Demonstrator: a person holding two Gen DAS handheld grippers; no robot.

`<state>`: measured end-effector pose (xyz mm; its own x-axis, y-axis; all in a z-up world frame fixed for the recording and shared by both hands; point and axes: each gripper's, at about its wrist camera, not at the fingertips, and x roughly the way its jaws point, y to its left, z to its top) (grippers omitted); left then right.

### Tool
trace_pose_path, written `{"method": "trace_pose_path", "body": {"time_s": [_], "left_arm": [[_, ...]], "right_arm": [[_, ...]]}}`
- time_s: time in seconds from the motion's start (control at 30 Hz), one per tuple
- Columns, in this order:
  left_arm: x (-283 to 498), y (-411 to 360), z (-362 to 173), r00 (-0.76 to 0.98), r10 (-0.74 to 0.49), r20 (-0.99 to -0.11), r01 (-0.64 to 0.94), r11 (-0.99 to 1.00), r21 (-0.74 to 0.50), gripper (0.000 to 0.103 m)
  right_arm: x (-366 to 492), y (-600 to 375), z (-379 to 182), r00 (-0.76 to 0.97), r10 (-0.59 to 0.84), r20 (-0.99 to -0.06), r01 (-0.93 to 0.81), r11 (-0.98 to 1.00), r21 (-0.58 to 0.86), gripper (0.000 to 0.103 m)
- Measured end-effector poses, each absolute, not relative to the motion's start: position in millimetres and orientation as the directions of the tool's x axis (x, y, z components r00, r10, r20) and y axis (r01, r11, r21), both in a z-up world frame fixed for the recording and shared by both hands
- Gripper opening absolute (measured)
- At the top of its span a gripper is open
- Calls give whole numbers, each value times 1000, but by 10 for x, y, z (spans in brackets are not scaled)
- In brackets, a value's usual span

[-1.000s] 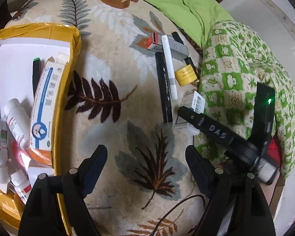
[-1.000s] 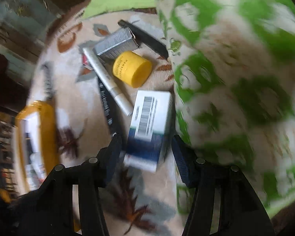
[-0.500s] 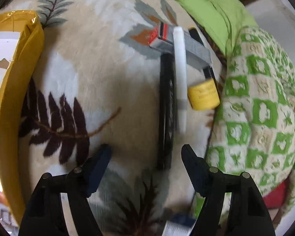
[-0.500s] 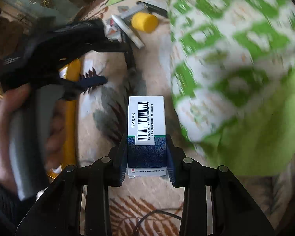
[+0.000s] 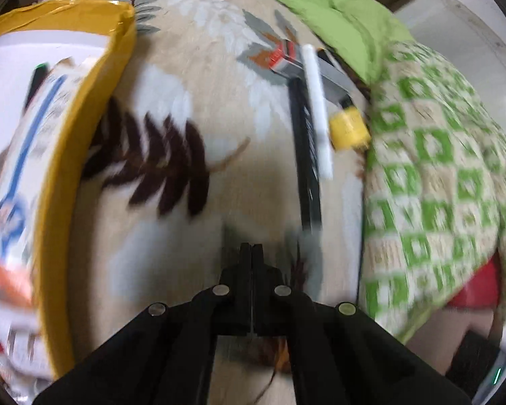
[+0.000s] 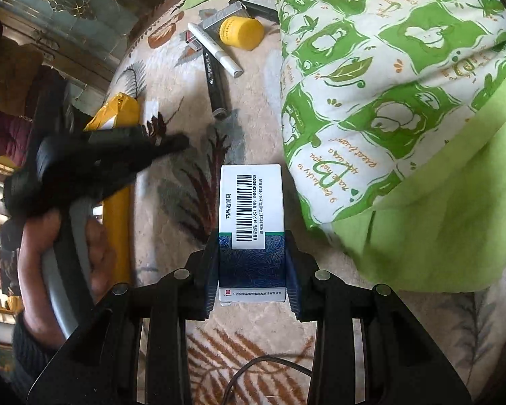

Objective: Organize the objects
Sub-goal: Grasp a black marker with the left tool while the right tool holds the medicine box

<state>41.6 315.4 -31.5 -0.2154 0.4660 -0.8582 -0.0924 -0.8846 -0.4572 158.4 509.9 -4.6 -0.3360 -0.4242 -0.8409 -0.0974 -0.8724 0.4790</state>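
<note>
My right gripper point(image 6: 251, 263), open around it a second ago, is now clamping the box point(image 6: 250, 222); left gripper point(image 5: 251, 253) has closed empty, pens point(image 5: 307, 155) at 1 o'clock waiting.

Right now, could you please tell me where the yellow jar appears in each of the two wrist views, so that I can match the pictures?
Left wrist view: the yellow jar lies right of centre, between the white pen and the green checked pillow.
Right wrist view: the yellow jar lies near the top, just left of the same pillow.
Shared landmark: the white pen, lying beside the jar in both.
</note>
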Motion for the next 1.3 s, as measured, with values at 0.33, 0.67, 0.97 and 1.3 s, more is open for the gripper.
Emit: {"method": "trace_pose_path", "body": {"time_s": [0.33,0.67,0.97,1.3], "left_arm": [[1258,2538,-211,-165,482,-860,-118,-876,-468,0],[1303,2700,-170,-148,567,-810,-125,-823,-554,66],[1442,2926,494,-275,549,-789,-236,-834,-498,70],[1229,3623,1291,-372,579,-725,-423,-801,-423,78]], "right_arm": [[1605,4922,-29,-319,-435,-842,-63,-877,477,33],[1559,5026,35,-334,-370,-867,-105,-899,425,34],[1552,4877,-117,-275,-371,-887,-83,-910,407,34],[1559,4878,-94,-267,-362,-893,-60,-919,391,34]]}}
